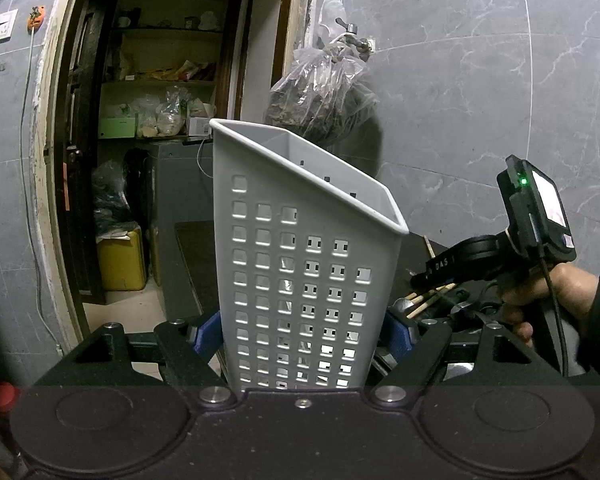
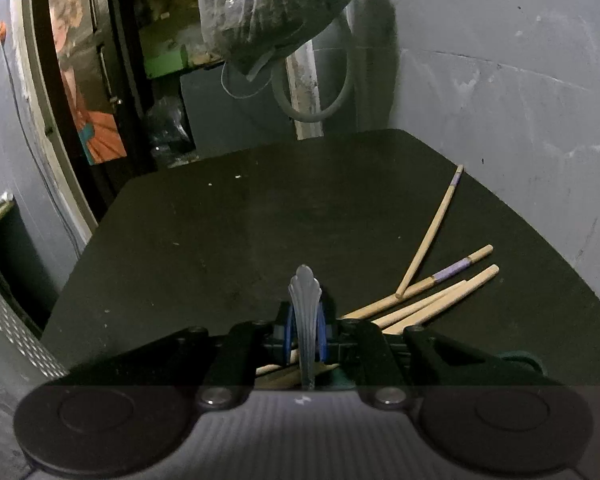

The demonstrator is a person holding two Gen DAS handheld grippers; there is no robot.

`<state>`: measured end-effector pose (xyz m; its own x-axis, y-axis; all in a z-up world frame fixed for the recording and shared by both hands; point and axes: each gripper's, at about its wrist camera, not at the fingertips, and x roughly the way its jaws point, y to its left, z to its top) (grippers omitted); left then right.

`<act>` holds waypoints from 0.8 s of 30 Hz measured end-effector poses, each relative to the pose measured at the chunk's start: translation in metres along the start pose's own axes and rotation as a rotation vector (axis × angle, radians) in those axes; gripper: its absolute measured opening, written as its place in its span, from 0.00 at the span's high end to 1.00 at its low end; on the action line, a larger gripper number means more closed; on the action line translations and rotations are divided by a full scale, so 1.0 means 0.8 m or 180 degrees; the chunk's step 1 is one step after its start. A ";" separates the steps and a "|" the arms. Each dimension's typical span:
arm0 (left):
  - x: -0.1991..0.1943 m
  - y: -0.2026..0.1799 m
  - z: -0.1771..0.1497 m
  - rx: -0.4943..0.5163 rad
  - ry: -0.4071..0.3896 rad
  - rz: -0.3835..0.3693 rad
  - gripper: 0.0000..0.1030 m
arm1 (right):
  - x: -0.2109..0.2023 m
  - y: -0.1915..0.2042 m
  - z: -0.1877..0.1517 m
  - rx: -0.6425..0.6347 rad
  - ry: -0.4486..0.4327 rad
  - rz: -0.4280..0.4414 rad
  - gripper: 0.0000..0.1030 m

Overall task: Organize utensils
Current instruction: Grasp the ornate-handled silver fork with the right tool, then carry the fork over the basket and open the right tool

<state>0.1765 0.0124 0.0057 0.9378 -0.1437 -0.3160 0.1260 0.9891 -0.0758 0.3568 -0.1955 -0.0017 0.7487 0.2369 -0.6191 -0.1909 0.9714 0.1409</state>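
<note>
My left gripper (image 1: 302, 336) is shut on a grey perforated utensil holder (image 1: 300, 248) and holds it upright, its open top tilted away. My right gripper (image 2: 305, 334) is shut on the handle of a metal utensil (image 2: 305, 300), whose scalloped end sticks up between the blue pads; its working end is hidden. Several wooden chopsticks (image 2: 432, 280) lie on the black table (image 2: 240, 220) just right of the right gripper. In the left wrist view the right gripper (image 1: 496, 276) is low to the right of the holder, over chopsticks (image 1: 428, 300).
A plastic bag of dark stuff (image 1: 320, 92) hangs on the grey wall behind the table. An open doorway with cluttered shelves (image 1: 160, 80) is to the left. The holder's perforated side (image 2: 4, 320) shows at the left edge of the right wrist view.
</note>
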 end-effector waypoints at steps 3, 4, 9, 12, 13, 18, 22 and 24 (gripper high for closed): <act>0.000 0.000 0.000 0.0000 0.0000 0.0001 0.22 | 0.002 0.000 -0.001 -0.0018 0.0025 0.0004 0.86; 0.000 -0.001 0.000 0.0002 0.0000 0.0003 0.22 | 0.002 0.002 0.000 -0.0044 0.0029 -0.0011 0.86; 0.000 0.000 0.000 0.0001 -0.0001 0.0001 0.22 | 0.006 0.010 0.004 -0.0124 0.0062 -0.0072 0.83; 0.000 0.000 0.000 -0.0001 0.0000 -0.0001 0.22 | 0.009 0.014 0.006 -0.0195 0.0097 -0.0110 0.82; 0.000 0.000 0.000 -0.0001 0.0000 -0.0001 0.22 | 0.010 0.014 0.007 -0.0198 0.0109 -0.0115 0.83; 0.000 0.000 0.000 -0.0002 0.0001 -0.0002 0.22 | 0.013 0.022 0.011 -0.0322 0.0159 -0.0184 0.85; 0.000 0.000 0.000 -0.0005 0.0001 -0.0003 0.22 | 0.007 0.014 0.010 -0.0163 0.0138 -0.0043 0.86; 0.000 0.001 0.000 -0.0015 -0.0001 -0.0006 0.22 | -0.002 0.008 0.005 -0.0114 0.0054 0.0030 0.86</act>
<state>0.1766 0.0129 0.0058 0.9377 -0.1454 -0.3155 0.1262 0.9887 -0.0807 0.3570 -0.1893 0.0035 0.7360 0.2455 -0.6310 -0.2207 0.9680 0.1192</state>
